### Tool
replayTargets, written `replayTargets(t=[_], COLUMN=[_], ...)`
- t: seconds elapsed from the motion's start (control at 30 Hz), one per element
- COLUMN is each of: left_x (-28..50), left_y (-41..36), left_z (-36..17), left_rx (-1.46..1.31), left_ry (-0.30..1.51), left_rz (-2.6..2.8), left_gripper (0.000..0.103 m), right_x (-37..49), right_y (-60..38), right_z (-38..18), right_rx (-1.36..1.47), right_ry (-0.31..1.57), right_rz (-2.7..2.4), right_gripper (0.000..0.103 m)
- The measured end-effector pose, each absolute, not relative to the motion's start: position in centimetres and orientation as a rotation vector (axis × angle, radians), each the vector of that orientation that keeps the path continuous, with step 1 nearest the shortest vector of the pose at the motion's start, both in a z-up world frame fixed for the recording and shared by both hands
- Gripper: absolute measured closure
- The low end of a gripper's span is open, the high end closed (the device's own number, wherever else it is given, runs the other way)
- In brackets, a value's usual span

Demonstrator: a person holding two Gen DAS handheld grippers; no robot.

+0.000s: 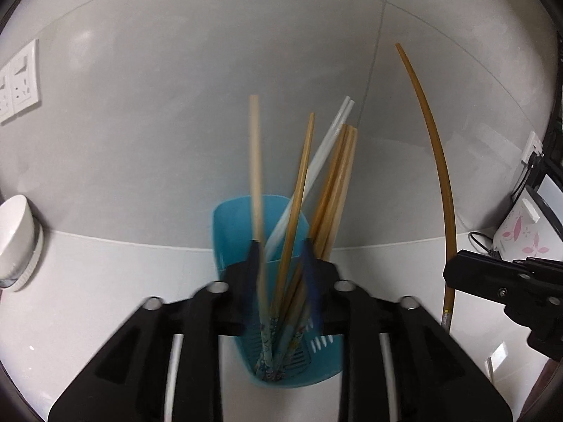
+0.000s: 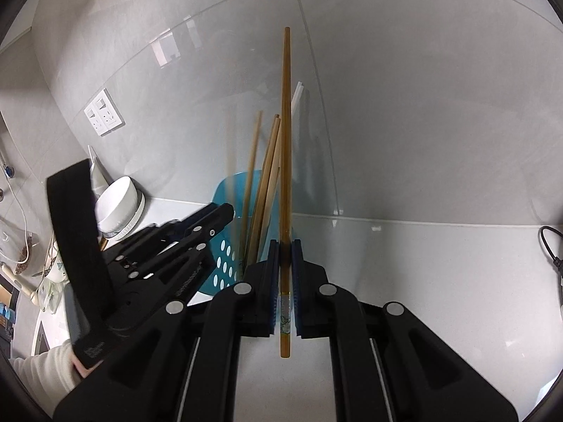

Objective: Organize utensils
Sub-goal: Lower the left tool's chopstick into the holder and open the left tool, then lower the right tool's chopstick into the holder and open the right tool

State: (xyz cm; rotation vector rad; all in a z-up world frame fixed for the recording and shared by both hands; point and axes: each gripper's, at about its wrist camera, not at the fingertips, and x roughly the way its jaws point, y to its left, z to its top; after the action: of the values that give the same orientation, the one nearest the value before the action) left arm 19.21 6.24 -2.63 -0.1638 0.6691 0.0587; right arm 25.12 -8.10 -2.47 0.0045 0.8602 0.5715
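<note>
Grey glossy wall tiles point(image 1: 176, 112) rise behind a white counter point(image 1: 105, 299), with a white double wall socket point(image 1: 19, 81) on the left and a round white lidded jar point(image 1: 16, 239) standing at the counter's back edge. Against the wall stands a blue perforated plastic utensil holder point(image 1: 225, 225), holding a loose bundle of chopsticks point(image 1: 334, 190) — several tan wooden ones with patterned lower ends and a white pair leaning to the right. One pale wooden chopstick point(image 1: 256, 165), blurred, stands nearly upright in the holder, its lower part passing between the fingers of the left gripper point(image 1: 279, 256). That gripper's jaws stand partly apart over the holder's mouth, pads not pressing on the stick. The right gripper point(image 2: 285, 263) sits just right of the holder, its blue-padded jaws clamped on a single long amber chopstick point(image 2: 285, 140) — held upright, patterned band at the pads, lower tip hanging free above the counter. From the right wrist view, a pale sleeve point(image 2: 45, 365) shows at the lower left behind the left gripper.
</note>
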Motion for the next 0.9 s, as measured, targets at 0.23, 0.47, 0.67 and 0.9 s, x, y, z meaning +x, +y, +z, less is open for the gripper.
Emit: replayTargets(t=[0.23, 0.47, 0.67, 0.9], left_x=[17.0, 15.1, 14.5, 14.3], left_y=[8.1, 9.9, 11.9, 13.3], left_z=[-1.0, -0.1, -0.1, -0.4], left_rx=[-0.181, -0.194, -0.225, -0.223], left_ry=[0.728, 0.755, 0.773, 0.794], left_rz=[0.133, 0.192, 0.219, 0.23], left_gripper=[0.028, 0.009, 0.006, 0.006], right_x=[25.2, 25.6, 25.9, 26.2], right_y=[-7.3, -5.9, -4.4, -2.7], right_z=[-2.4, -1.9, -1.9, -2.7], right_rx=[0.014, 0.041, 0.07, 0.077], right_ry=[0.832, 0.77, 0.721, 0.696], right_rz=[0.604, 0.657, 0.684, 0.694], right_gripper=[0.097, 0.097, 0.097, 0.097])
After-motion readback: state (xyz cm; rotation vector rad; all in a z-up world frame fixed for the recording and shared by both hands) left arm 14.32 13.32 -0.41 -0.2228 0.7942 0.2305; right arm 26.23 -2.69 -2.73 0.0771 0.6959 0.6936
